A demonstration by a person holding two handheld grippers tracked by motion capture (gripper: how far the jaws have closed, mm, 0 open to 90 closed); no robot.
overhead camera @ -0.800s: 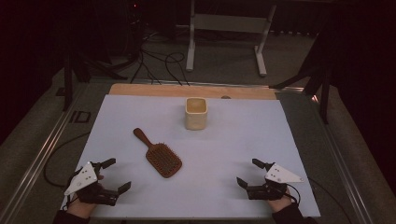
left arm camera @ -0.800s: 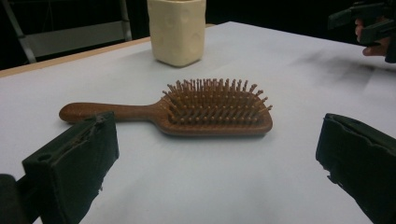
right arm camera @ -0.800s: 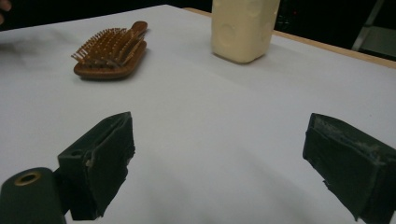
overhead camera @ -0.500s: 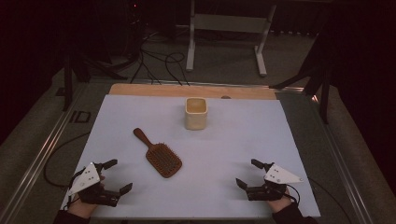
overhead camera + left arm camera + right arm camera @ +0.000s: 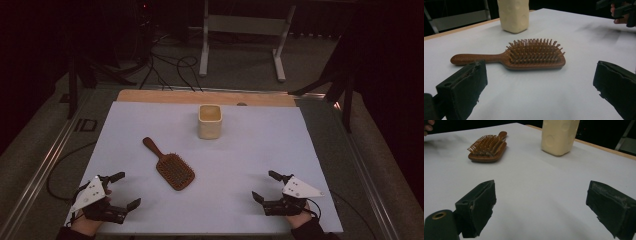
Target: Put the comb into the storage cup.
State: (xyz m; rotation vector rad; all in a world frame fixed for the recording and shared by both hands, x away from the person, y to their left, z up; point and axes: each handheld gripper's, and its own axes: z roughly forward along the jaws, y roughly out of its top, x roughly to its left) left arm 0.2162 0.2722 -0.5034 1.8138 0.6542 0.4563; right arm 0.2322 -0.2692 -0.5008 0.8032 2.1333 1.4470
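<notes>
A: Where are the grippers?

B: The left gripper (image 5: pixel 121 190) rests at the near edge of the table (image 5: pixel 300 150), jaws spread, empty — the right gripper (image 5: pixel 264 186) likewise.

A: And the hairbrush?

B: The hairbrush (image 5: pixel 169 163) lies bristles-up just ahead-right of the left gripper, nearer to it — handle pointing far-left, diagonal.

Wooden hairbrush (image 5: pixel 524 56), smooth; cream cup (image 5: pixel 514 15), matt, dimpled.

A white-topped table (image 5: pixel 260 155) with a wooden strip along its far edge carries a brown wooden hairbrush (image 5: pixel 170 165), bristles up, left of centre, and a cream square container (image 5: pixel 209 121) standing upright nearer the far edge, well apart.
</notes>
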